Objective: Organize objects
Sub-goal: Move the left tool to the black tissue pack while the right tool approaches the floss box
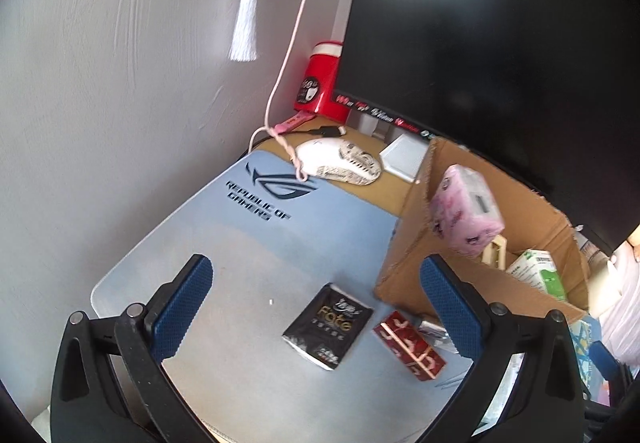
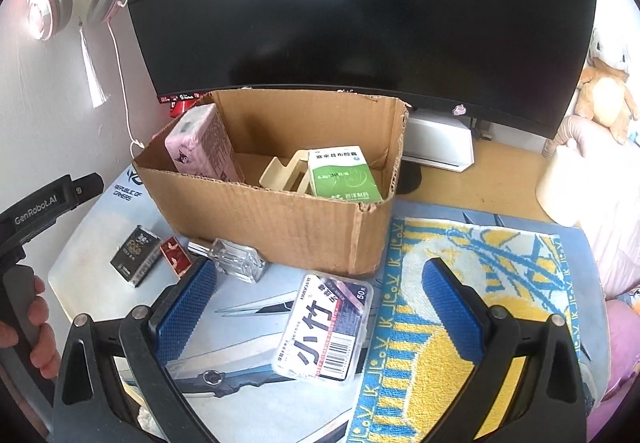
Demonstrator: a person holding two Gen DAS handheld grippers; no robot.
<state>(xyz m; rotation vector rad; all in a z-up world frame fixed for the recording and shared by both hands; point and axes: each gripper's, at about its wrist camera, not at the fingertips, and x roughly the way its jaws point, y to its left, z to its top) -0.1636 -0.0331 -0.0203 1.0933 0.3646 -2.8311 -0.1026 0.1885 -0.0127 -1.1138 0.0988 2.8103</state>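
Light: bright daylight, soft shadows | Glare: white hotspot at the top of the monitor (image 2: pixel 360 15) (right wrist view), right edge blown out | Blur: slight smear on the pink pack (image 1: pixel 466 211) and mouse (image 1: pixel 340 161) in the left wrist view | Distortion: strong fisheye bending, black vignette corners

the cardboard box (image 2: pixel 280 219) blocks the middle of the counter, with the monitor (image 2: pixel 360 11) close behind it. bare mouse mat (image 1: pixel 224 243) lies open to its left. in front, a glass bottle (image 2: pixel 238 263) and a plastic case (image 2: pixel 324 327) crowd the passage; the towel (image 2: pixel 472 307) lies flat.
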